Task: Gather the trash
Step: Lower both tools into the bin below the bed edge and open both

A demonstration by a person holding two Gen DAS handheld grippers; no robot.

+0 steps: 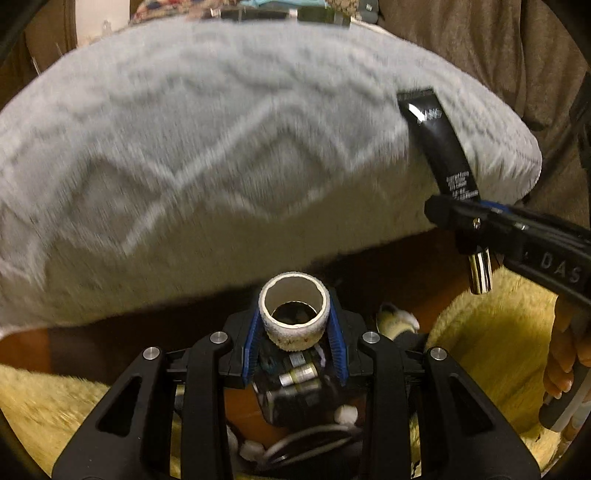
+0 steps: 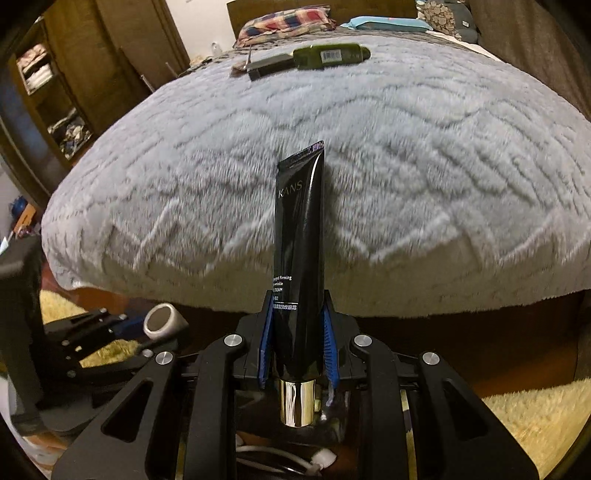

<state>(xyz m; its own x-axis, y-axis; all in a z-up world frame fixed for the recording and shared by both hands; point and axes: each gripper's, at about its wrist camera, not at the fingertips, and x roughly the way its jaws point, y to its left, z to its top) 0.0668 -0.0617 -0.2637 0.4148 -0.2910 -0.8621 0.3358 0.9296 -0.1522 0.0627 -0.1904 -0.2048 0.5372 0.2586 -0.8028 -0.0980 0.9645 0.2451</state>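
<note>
My left gripper (image 1: 294, 325) is shut on a white tape roll (image 1: 294, 315), held over a bin (image 1: 295, 413) of small trash below the fingers. The roll also shows in the right wrist view (image 2: 162, 320). My right gripper (image 2: 298, 332) is shut on a black cream tube (image 2: 300, 251) with a shiny cap, held upright by its lower body. In the left wrist view the tube (image 1: 439, 144) and right gripper (image 1: 458, 216) are at the right. A green bottle (image 2: 330, 55) and a dark flat object (image 2: 267, 66) lie at the bed's far end.
A grey fluffy blanket (image 1: 221, 147) covers the bed ahead. A yellow shaggy rug (image 1: 491, 332) lies on the brown floor below. Pillows (image 2: 288, 20) are at the bed's head. A wooden shelf unit (image 2: 51, 92) stands at the left.
</note>
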